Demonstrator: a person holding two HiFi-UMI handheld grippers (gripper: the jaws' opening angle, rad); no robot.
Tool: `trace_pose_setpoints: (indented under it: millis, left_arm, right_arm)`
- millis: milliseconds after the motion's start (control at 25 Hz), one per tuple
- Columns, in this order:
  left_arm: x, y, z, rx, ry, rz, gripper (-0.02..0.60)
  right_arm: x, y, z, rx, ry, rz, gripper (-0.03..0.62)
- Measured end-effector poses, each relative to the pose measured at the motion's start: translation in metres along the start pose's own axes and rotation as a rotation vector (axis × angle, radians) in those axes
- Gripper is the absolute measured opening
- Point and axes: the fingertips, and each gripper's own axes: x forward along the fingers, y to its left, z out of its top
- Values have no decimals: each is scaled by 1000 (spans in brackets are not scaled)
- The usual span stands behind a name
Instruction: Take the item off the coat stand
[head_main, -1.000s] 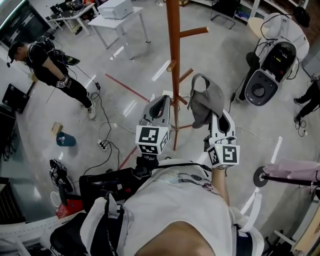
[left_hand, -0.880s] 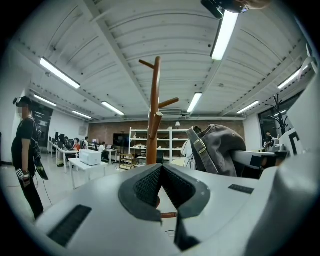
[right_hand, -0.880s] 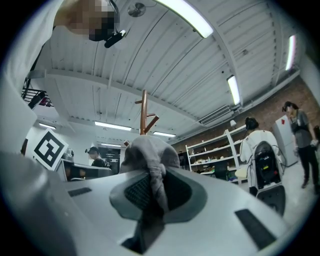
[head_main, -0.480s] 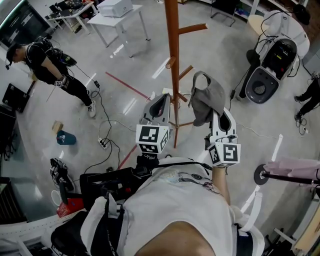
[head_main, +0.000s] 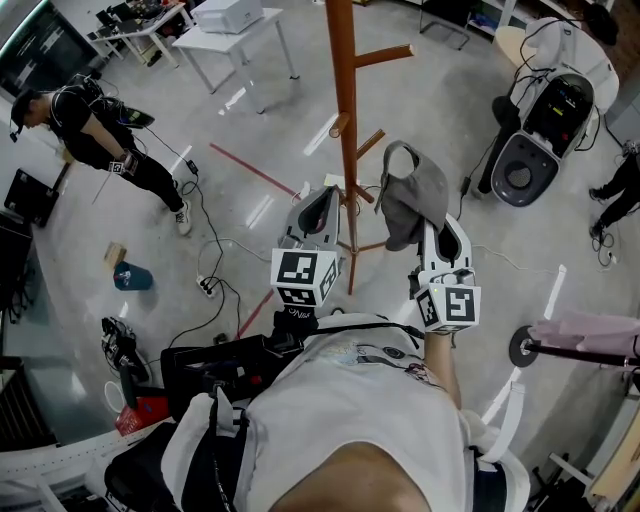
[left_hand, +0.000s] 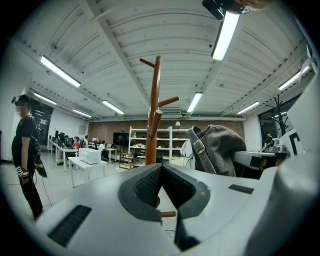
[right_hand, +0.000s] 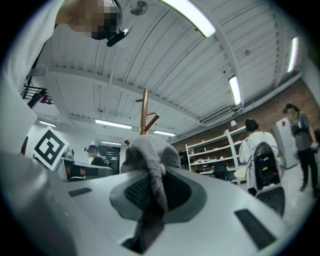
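Fingers of the right gripper (head_main: 437, 226) pinch one grey cap (head_main: 413, 200) near one coat stand (head_main: 345, 120); the left gripper (head_main: 322, 206) fingers are clenched on nothing.

Floor (head_main: 430, 110): glossy pale grey, with streaks of reflected ceiling light. A red tape line (head_main: 255, 172) runs diagonally across it, left of the wooden coat stand (head_main: 346, 150), which stands upright on the floor. Loose cables trail to a white power strip (head_main: 205, 290) left of the stand's foot. Further left lie a rounded teal item (head_main: 131, 279) and a small tan block (head_main: 113, 255), near each other but apart. A white table (head_main: 240, 45) stands at the far side and carries a white box-shaped device (head_main: 231, 15). At the right a white-and-black machine (head_main: 540, 120) rests on the floor, and a round black base (head_main: 524, 348) sits nearer.
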Motion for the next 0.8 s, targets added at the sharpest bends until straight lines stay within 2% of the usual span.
trace_pose_setpoints:
  millis: [800]
  left_arm:
    - [7,1,2,4,0,-7,3]
  right_arm:
    - [6,-2,1,4,1,15,42]
